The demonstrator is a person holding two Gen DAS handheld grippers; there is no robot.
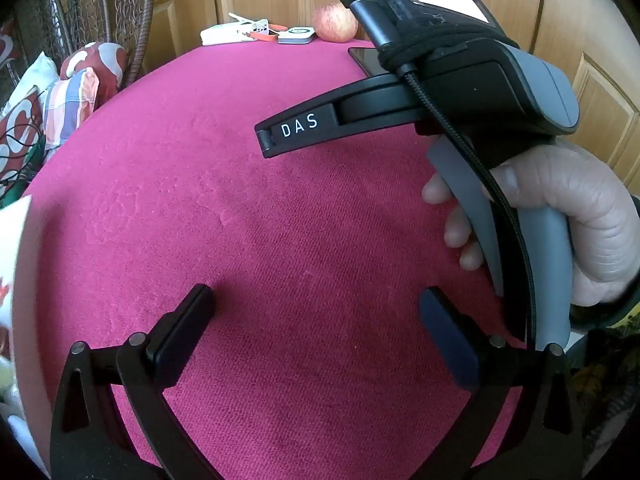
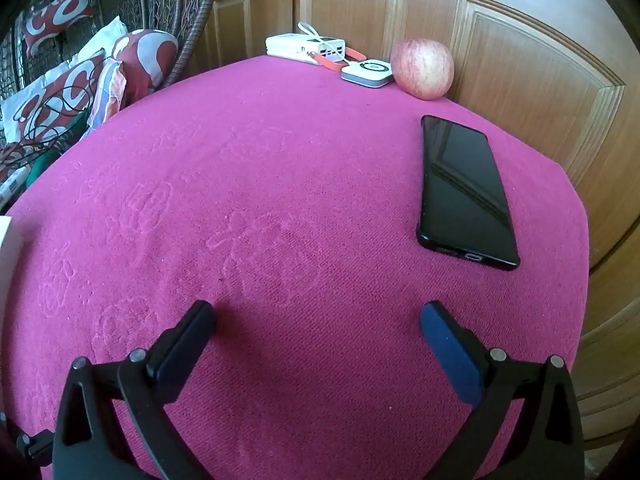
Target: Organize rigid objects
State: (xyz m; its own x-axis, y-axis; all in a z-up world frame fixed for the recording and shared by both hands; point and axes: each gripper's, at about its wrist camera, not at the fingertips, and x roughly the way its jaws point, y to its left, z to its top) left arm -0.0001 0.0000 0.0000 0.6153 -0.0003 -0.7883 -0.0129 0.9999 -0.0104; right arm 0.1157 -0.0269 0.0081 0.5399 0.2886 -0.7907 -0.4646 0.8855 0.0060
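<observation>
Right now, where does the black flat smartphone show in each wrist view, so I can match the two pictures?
Left wrist view: only a corner of the black flat smartphone shows, upper right of centre, mostly hidden behind the right gripper's body.
Right wrist view: the smartphone lies in full on the right side of the magenta cloth.
Shared landmark: the red round apple at the table's far edge.
</observation>
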